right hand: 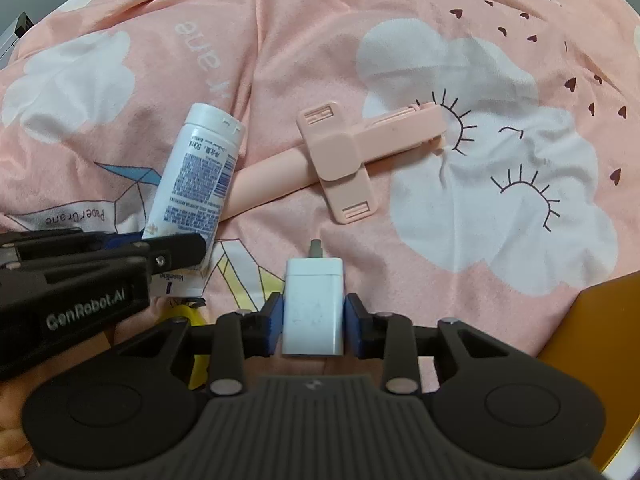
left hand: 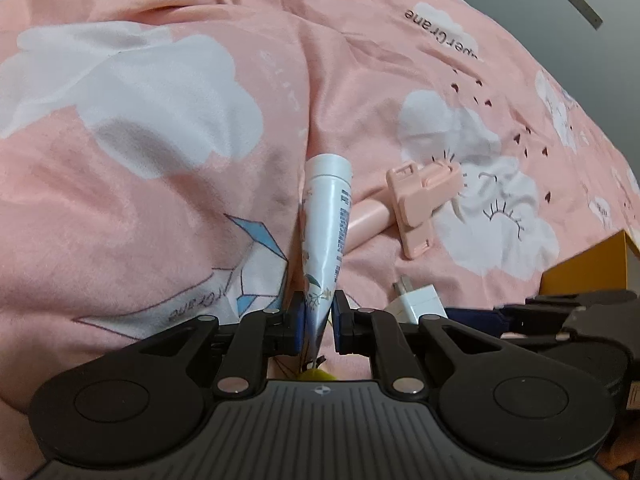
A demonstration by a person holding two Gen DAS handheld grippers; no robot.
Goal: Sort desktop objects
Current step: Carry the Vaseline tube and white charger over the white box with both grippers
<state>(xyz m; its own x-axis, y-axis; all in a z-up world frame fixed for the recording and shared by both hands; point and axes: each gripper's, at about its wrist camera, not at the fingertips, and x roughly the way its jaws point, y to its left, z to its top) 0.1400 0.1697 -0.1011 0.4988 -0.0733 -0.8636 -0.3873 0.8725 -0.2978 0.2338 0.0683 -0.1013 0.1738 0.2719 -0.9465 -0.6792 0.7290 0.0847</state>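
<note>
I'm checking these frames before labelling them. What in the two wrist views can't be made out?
- Yellow object: right wrist view, mostly hidden behind both grippers; what it is can't be told.
- Orange surface: cut off by the frame edge; unclear what it is.
- White tube: its crimped end is hidden between the left gripper pads.
- White charger: left wrist view, partly hidden by that gripper's linkage.

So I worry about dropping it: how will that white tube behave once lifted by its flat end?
The white tube looks soft, so the left gripper, pinching its thin crimped end, may let it sag. Its glossy skin could slip. The capped end probably swings, being heavier.
</note>
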